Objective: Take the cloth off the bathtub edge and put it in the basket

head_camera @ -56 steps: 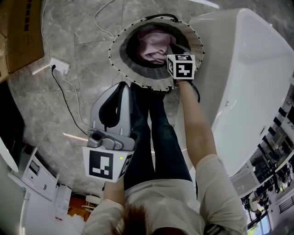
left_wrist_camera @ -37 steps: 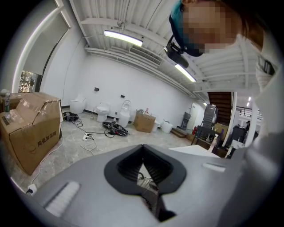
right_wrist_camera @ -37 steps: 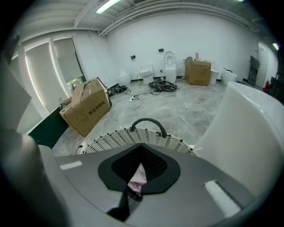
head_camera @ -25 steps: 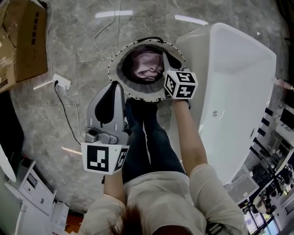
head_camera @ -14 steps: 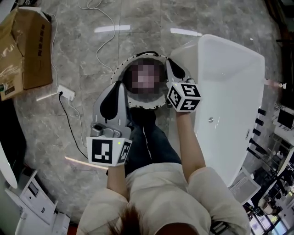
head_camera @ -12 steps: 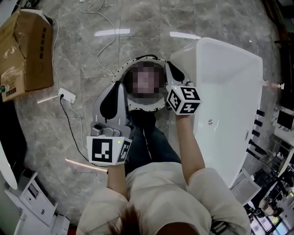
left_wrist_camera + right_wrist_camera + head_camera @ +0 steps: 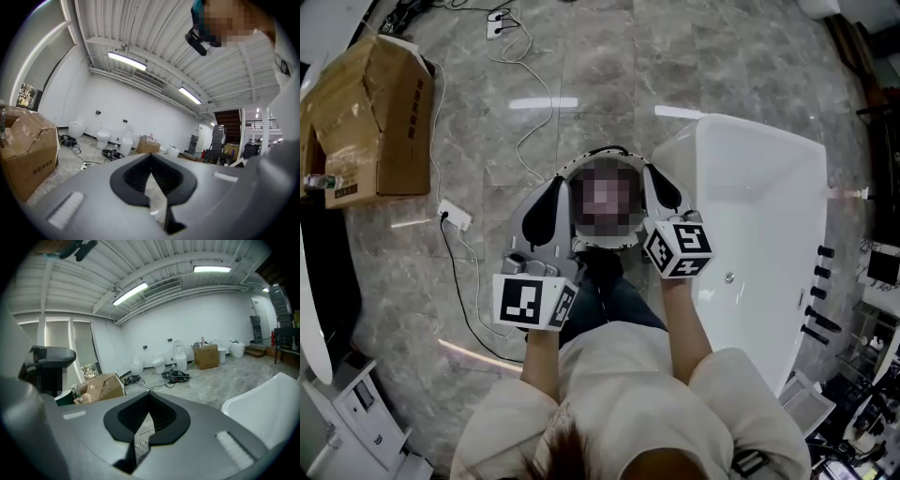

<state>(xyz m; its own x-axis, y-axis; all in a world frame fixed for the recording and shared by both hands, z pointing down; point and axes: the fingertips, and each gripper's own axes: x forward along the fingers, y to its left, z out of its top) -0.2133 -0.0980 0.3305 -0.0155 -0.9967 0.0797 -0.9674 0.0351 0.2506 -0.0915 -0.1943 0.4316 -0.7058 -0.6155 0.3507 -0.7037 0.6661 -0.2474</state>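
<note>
**Surface and room.** A grey marbled floor [image 7: 487, 56] is recorded across the head view. A brown cardboard box [image 7: 380, 117] lies at the upper left. A white power strip [image 7: 455, 216] with trailing cables lies at centre left. A white bathtub [image 7: 769, 197] takes up the right of the frame. A round basket [image 7: 607, 151] with a black-and-white rim stands on the floor at frame centre, just left of the bathtub's near end. The basket's interior is covered by a mosaic patch, so the place of the cloth cannot be told. In the gripper views a showroom is seen, with white walls, a ribbed ceiling, strip lights [image 7: 126, 61] and white toilets [image 7: 77, 127] along the far wall.

**Pose.** Both forearms are stretched forward from the body, with the marker cubes nearest the person. The left hand-held gripper [image 7: 553, 180] overlaps the basket's left rim in the picture. The right hand-held gripper [image 7: 654, 173] lies between the basket and the bathtub. Both are aimed out across the room, the right one tipped slightly downward. The jaws of each are together at the tips, with nothing clamped between them.
</note>
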